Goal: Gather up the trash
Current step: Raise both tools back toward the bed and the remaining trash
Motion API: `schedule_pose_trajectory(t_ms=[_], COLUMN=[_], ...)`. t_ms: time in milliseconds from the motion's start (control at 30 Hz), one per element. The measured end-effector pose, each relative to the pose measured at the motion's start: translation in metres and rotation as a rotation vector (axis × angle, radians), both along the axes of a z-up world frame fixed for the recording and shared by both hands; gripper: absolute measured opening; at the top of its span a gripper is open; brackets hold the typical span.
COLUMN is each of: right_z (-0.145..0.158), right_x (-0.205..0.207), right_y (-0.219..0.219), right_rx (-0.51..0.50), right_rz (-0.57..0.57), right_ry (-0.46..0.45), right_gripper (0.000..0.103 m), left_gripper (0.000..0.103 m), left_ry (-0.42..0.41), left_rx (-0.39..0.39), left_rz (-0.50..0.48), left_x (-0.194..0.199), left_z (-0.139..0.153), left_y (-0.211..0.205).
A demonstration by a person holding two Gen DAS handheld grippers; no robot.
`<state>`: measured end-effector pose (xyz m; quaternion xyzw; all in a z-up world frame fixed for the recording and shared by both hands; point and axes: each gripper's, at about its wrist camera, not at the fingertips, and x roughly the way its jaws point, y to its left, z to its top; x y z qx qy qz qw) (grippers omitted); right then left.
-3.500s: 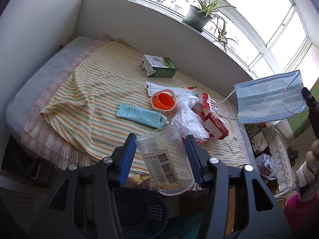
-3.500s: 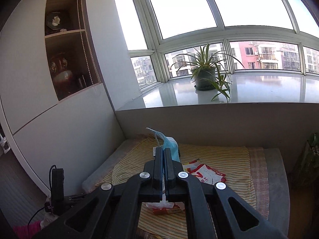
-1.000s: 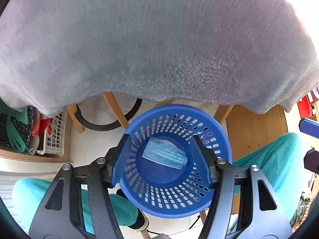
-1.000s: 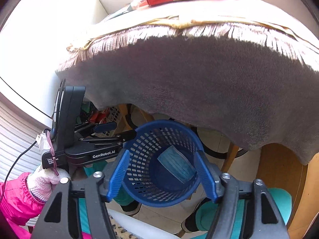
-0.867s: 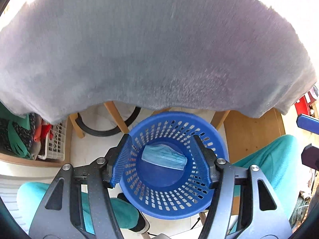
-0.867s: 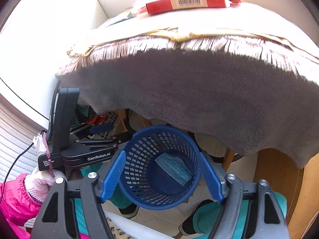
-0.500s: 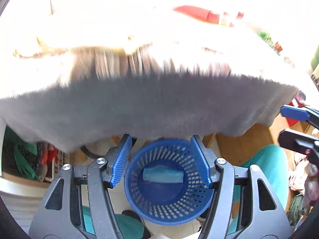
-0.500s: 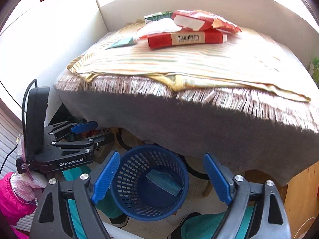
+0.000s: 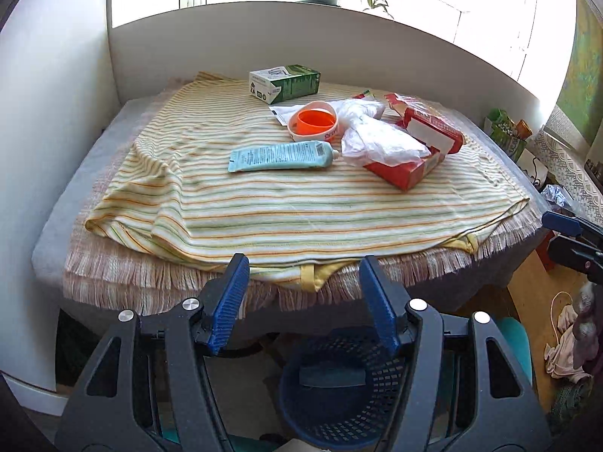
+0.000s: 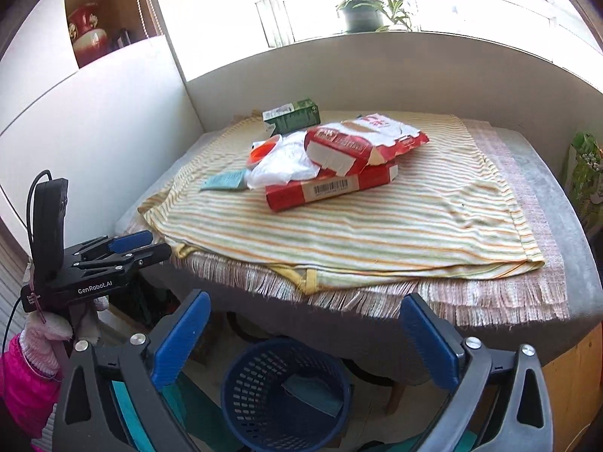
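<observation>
Nearby, tube (image 9: 280,155), red box (image 9: 414,154) and carton (image 9: 284,83) crowd the cloth (image 9: 264,211).

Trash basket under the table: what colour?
Blue perforated plastic trash basket; the right wrist view shows it best.

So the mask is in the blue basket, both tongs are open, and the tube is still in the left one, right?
Not quite. The left tongs are empty; the tube lies on the striped cloth, per the left wrist view. Mask, basket and right tongs are right.
</observation>
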<state>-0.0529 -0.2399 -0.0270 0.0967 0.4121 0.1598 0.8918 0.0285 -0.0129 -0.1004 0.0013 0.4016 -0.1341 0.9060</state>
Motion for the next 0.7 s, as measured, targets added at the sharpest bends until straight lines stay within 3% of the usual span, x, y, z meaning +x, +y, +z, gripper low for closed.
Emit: schedule_pose_trajectory(t_ms=[300, 700], right_z=[0.025, 0.027], right_x=[0.031, 0.103], right_y=[-0.040, -0.084], right_rx=[0.005, 0.188], right_rz=[-0.073, -0.147], right_ry=[-0.028, 0.046], right_gripper=[0.103, 0.103], left_gripper=[0.062, 0.062], left_ry=[0.043, 0.062], left_rx=[-0.040, -0.081], left_rz=[-0.003, -0.046], left_x=[0.033, 0.097], left_z=[0.010, 0.027], left_y=[0.007, -0.010])
